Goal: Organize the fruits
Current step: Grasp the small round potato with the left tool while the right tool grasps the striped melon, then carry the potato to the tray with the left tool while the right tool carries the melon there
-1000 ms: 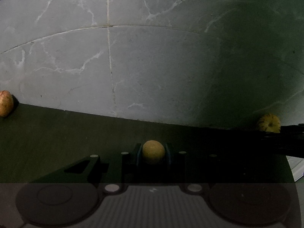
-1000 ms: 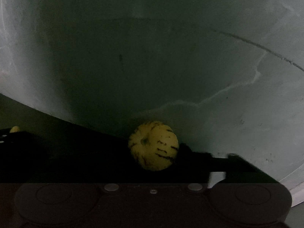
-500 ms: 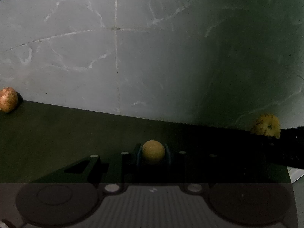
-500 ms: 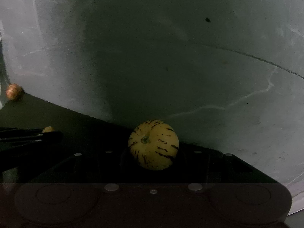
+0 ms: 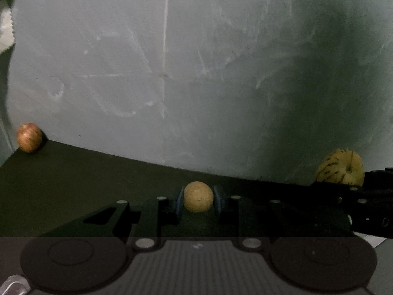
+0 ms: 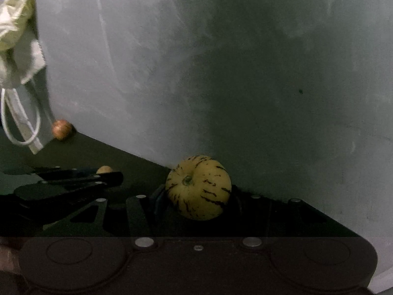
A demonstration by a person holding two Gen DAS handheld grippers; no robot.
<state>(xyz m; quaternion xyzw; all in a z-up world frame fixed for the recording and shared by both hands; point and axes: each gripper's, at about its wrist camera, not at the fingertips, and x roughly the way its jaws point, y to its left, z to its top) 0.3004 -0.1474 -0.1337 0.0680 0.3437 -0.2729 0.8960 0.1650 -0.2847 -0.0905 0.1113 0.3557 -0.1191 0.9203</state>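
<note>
Between the left tool (image 5: 198, 200) pads sits a small round tan fruit (image 5: 198, 199), clamped at its sides so it can be carried. Right tool (image 6: 196, 194) is likewise clamped on a yellow striped melon (image 6: 198, 187), stem facing the camera. Both are held over the dark tabletop (image 5: 73, 179). One reddish-brown fruit (image 5: 29, 137) rests at the tabletop's far edge against the marble wall (image 5: 172, 73), probably next. White bag (image 6: 17, 36) hangs at left.

Marble floor veins (image 5: 152, 78) smeared by motion blur. White bag (image 6: 17, 49) cut by left edge, blurred. Striped yellow fruit (image 5: 340, 167) partly hidden behind right gripper (image 5: 368, 196). Small tan fruit (image 6: 104, 169) mostly hidden behind left gripper (image 6: 98, 179).
</note>
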